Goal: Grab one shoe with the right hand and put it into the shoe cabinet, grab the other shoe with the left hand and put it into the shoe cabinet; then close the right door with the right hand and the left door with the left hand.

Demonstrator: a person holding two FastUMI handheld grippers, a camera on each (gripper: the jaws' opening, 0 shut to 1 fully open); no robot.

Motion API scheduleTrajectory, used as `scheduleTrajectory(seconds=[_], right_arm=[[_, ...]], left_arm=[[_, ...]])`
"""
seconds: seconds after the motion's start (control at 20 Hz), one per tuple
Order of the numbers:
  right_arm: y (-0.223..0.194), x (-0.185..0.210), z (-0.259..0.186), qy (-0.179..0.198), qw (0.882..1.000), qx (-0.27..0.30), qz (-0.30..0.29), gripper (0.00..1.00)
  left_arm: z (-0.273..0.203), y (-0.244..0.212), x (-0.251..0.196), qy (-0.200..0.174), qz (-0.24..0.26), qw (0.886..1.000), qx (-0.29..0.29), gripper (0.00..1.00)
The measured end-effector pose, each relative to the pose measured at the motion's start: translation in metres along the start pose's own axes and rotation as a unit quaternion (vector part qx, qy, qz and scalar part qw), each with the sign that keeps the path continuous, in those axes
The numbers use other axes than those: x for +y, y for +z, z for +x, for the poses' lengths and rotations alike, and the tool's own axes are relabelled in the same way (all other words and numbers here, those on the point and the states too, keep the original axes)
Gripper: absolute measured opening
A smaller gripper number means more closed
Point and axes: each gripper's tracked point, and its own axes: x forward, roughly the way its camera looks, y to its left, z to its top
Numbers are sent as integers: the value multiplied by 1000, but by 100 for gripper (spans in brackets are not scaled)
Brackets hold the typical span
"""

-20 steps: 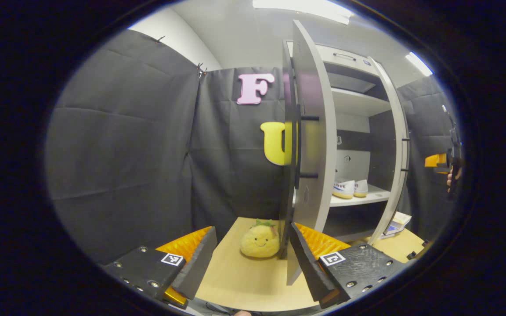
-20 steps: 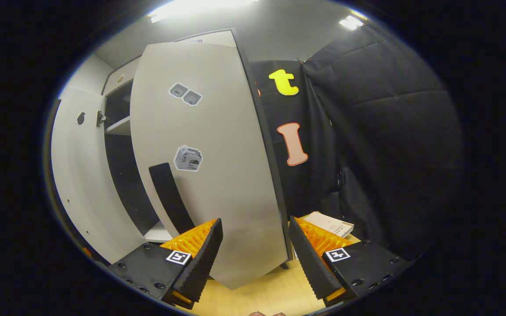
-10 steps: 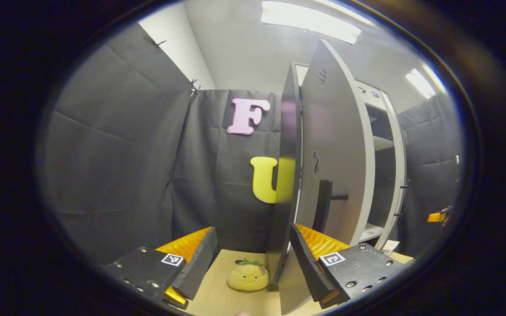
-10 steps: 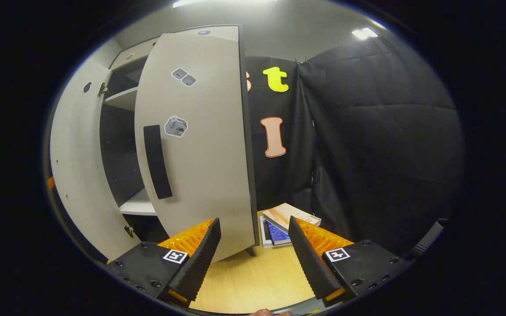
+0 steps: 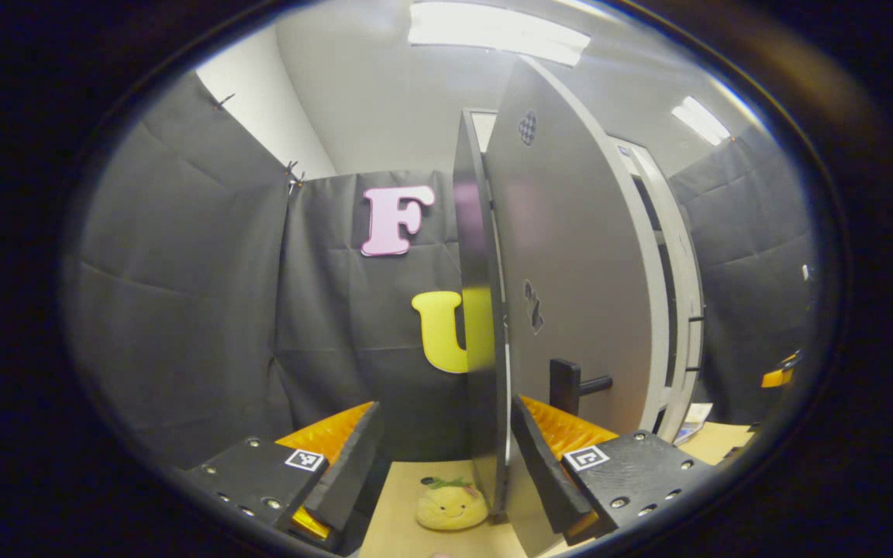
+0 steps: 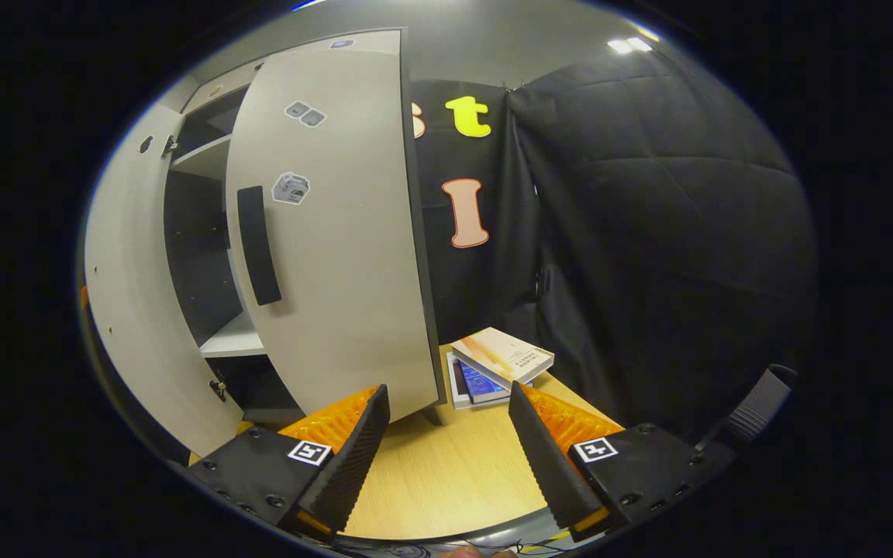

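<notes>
- Left gripper view: no writing can be read on the shoe cabinet (image 5: 648, 232). Its left door (image 5: 570, 271) is a pale grey panel with a dark edge, bearing two small stickers too small to make out, one near the top and one at mid height.
- One dark bar handle (image 5: 567, 385) stands out from the lower part of that door.
- The left door stands partly open, its dark edge turned toward the camera, and a narrow strip of the cabinet's inside shows past it.
- The left hand-held gripper (image 5: 446, 465) has its fingers spread wide, holding nothing; the door's lower edge sits just beside the right-hand finger, and I cannot tell whether they touch.
- One yellow plush toy (image 5: 451, 505) with a smiling face sits on the wooden counter (image 5: 400, 511) by the foot of the door.
- Right gripper view: the right door (image 6: 330, 232) is the same pale grey, partly open, with one dark handle (image 6: 258, 244) and three small stickers whose print is too small to read.
- Past it show the cabinet's dark inside and two pale shelves.
- The right hand-held gripper (image 6: 446, 457) is spread open and empty, near the door's lower corner but apart from it.
- A small stack of books (image 6: 497, 364) lies on the counter by the cabinet; their cover text is illegible.
</notes>
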Motion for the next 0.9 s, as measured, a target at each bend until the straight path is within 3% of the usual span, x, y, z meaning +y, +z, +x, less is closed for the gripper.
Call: scheduleTrajectory(seconds=[0.35,0.55,0.9], right_arm=[[2,21,11,31,999,0,-8,98],[8,15,11,31,999,-9,-13,98],[41,4,57,68,997,-22,-30,98]], left_arm=[[7,0,-62,-49,-14,999,16,94],[15,-3,-78,9,-5,1000,22,94],[31,-5,-126,49,-18,998,44,94]])
